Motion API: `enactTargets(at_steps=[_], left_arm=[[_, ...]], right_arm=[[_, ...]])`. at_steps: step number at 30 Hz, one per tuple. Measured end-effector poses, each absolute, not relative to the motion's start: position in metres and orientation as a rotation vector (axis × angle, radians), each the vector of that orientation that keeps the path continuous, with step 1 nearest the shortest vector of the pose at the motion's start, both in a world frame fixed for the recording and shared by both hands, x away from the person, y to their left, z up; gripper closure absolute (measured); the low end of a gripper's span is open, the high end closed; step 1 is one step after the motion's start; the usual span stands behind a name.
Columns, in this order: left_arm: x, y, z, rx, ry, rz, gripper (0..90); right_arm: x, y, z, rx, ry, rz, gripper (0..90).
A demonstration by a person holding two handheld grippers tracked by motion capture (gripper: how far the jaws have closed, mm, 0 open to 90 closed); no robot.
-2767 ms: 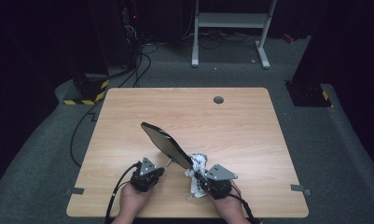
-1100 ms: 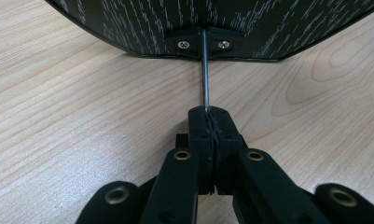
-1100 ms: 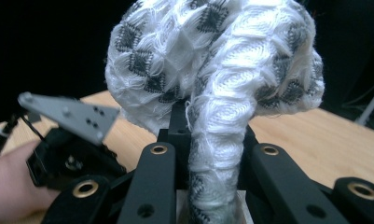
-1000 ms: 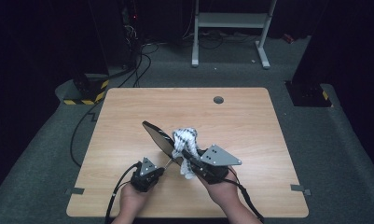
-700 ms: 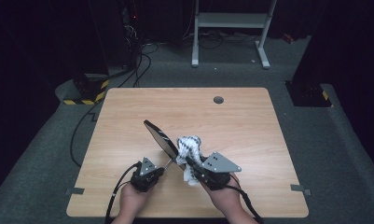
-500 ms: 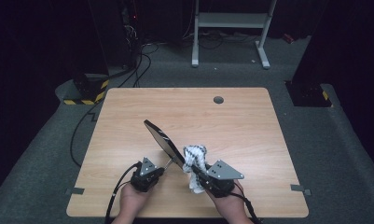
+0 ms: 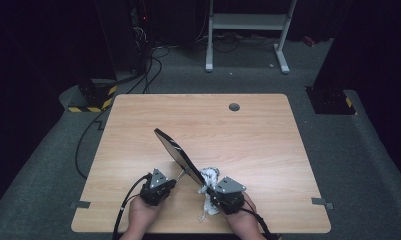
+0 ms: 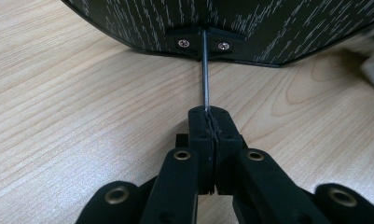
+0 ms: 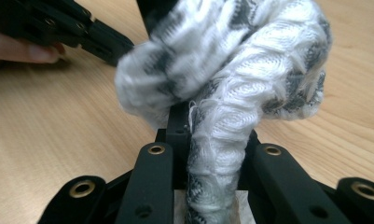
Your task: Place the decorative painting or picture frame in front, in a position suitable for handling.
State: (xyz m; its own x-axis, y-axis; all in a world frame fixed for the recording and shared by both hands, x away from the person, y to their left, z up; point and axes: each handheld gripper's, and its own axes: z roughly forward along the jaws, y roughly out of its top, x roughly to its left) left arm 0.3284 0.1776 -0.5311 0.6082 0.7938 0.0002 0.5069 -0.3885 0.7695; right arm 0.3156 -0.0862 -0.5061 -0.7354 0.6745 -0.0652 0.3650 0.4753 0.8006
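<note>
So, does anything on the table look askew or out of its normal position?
Yes: the black panel is tilted on edge, not lying flat. The left gripper pinches its thin metal rod. The right gripper holds a bunched white cloth beside it.

No legible text, label, brand or number on any surface — black-and-yellow hazard stripes point(image 7: 89, 108) beside the table, unlettered.

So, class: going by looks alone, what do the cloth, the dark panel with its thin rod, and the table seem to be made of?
Cloth: soft knitted yarn, white with grey flecks; fuzzy loops show.
Panel: probably black wood-grain laminate or plastic, streaked pale.
Rod: shiny thin metal, likely steel.
Table: pale wood or wood-look laminate, matte grain lines.
</note>
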Motion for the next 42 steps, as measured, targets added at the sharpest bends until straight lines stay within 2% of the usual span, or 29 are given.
enactTargets(at_steps=[10,19,33,42], left_arm=[[0.329,0.178,-0.532,2.058,1.035,0.464,88.4],[0.329,0.178,-0.531,2.061,1.032,0.471,88.5],[0.329,0.178,-0.531,2.061,1.033,0.471,88.5],[0.329,0.178,-0.531,2.061,1.034,0.472,88.4]], right_arm=[[0.344,-0.070,-0.523,0.912,2.438,1.052,75.6],[0.339,-0.077,-0.520,0.929,2.412,1.109,76.4],[0.310,-0.100,-0.468,0.898,2.247,1.363,76.4],[0.309,-0.090,-0.439,0.837,2.164,1.468,76.4]])
